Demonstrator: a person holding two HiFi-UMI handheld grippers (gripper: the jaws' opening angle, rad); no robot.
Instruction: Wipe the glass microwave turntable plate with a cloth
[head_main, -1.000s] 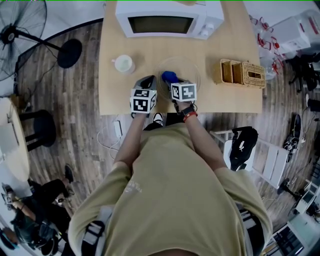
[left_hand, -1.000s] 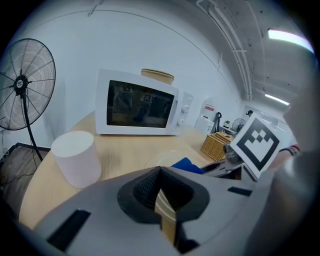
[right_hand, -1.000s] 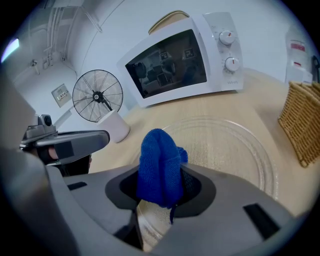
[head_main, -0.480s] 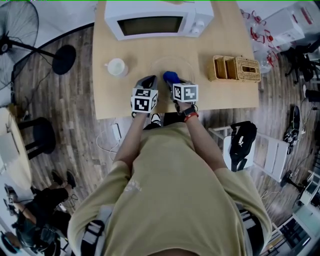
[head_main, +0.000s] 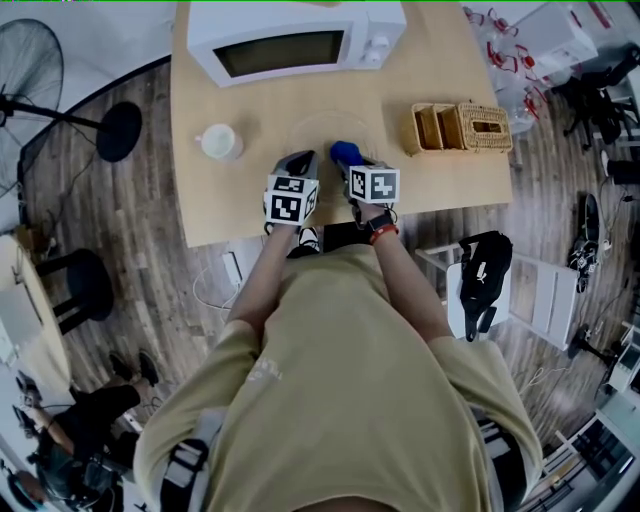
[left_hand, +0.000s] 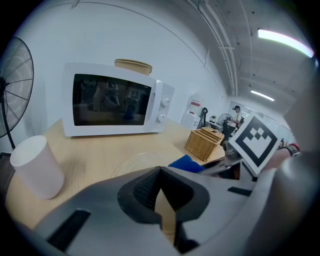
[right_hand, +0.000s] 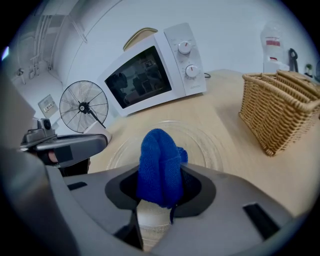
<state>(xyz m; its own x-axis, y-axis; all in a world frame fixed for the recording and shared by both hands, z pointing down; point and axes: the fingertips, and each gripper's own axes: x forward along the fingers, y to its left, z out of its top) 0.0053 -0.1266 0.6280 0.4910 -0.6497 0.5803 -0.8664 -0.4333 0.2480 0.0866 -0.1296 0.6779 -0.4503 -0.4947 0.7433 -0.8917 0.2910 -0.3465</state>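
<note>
The clear glass turntable plate (head_main: 318, 128) lies flat on the wooden table (head_main: 250, 210) in front of the microwave. Its rim shows faintly in the right gripper view (right_hand: 205, 145) and the left gripper view (left_hand: 131, 163). My right gripper (head_main: 350, 162) is shut on a bunched blue cloth (head_main: 343, 152) (right_hand: 159, 160) and holds it over the plate's near part. The cloth fills the right gripper's (right_hand: 160, 182) jaws. My left gripper (head_main: 298, 162) (left_hand: 159, 175) sits at the plate's near-left edge, jaws shut with nothing seen between them.
A white microwave (head_main: 290, 45) stands at the table's far edge with its door closed. A white cup (head_main: 218, 142) stands left of the plate. A wicker basket (head_main: 462, 127) stands to the right. A standing fan (head_main: 30, 80) is on the floor at left.
The head view has swung, so the table sits further left in the picture. Both grippers have shifted a little rightward over the table, and the cloth is further across the plate.
</note>
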